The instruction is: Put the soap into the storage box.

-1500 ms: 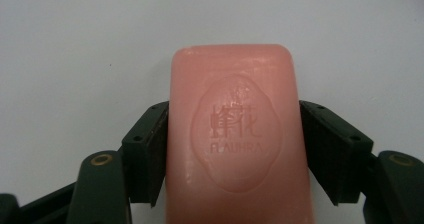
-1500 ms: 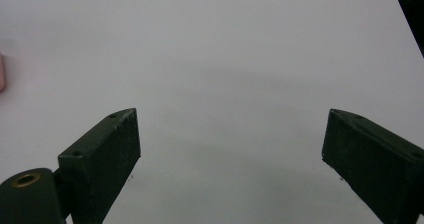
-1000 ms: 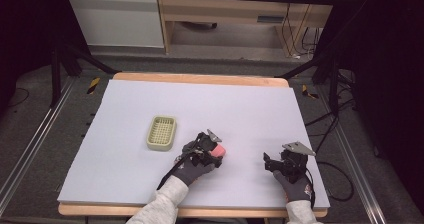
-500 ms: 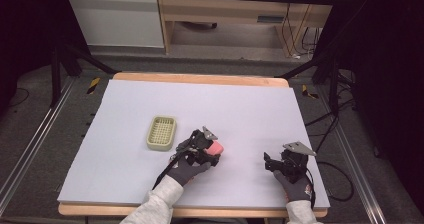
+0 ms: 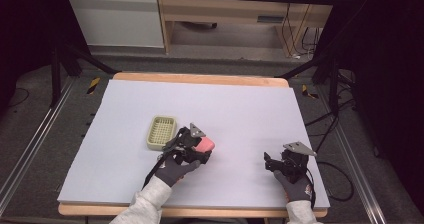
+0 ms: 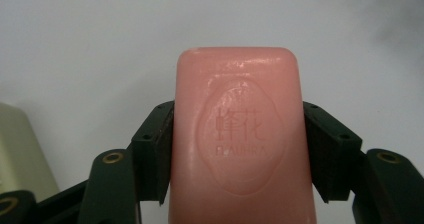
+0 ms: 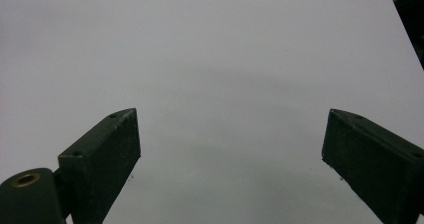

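Near the counter's [image 5: 240,109] front edge at the right, the right gripper [image 5: 272,162] rests with its jaws spread wide and nothing between them. To the left and a little farther in, the left gripper [image 5: 205,146] clamps a pink soap bar [image 6: 242,134] by its two long sides. Just beyond, to the left, sits a pale green soap dish [image 5: 161,132].

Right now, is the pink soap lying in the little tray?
No, the soap is clamped between the left gripper's jaws, beside the tray.
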### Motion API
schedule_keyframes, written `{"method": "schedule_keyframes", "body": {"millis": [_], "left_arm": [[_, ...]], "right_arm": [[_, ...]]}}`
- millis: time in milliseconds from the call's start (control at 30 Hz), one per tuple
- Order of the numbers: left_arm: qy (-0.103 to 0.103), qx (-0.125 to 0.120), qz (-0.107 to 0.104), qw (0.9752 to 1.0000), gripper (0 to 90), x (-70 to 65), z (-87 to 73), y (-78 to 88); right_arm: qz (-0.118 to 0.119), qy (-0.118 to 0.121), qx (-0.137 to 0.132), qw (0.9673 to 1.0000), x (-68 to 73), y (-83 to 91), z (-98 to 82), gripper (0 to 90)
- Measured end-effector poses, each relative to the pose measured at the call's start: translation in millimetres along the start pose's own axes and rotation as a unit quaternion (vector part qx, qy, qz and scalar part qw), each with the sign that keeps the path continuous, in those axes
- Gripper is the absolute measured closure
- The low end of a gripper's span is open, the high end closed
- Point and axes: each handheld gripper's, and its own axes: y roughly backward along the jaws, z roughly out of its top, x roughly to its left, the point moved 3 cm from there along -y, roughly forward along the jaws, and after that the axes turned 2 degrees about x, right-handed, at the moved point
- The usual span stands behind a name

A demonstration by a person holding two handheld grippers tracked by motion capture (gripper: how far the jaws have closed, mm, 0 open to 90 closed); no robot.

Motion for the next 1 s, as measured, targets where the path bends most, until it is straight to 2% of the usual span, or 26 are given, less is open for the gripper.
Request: {"method": "schedule_keyframes", "body": {"millis": [400,700,1000], "left_arm": [[0.022,-0.015,0.023,0.9994,37.0,26.8,-9.7,25.6],[0.039,-0.026,0.033,0.9983,37.0,40.7,-15.6,35.4],[0.059,-0.043,0.053,0.9959,37.0,60.3,-21.7,49.2]], "right_arm": [[-0.001,0.001,0.0,1.0,0.4,-0.1,0.0,8.8],[-0.002,0.003,-0.001,1.0,0.3,0.3,0.3,8.8],[-0.002,0.006,-0.002,1.0,0.9,0.4,0.3,8.8]]}}
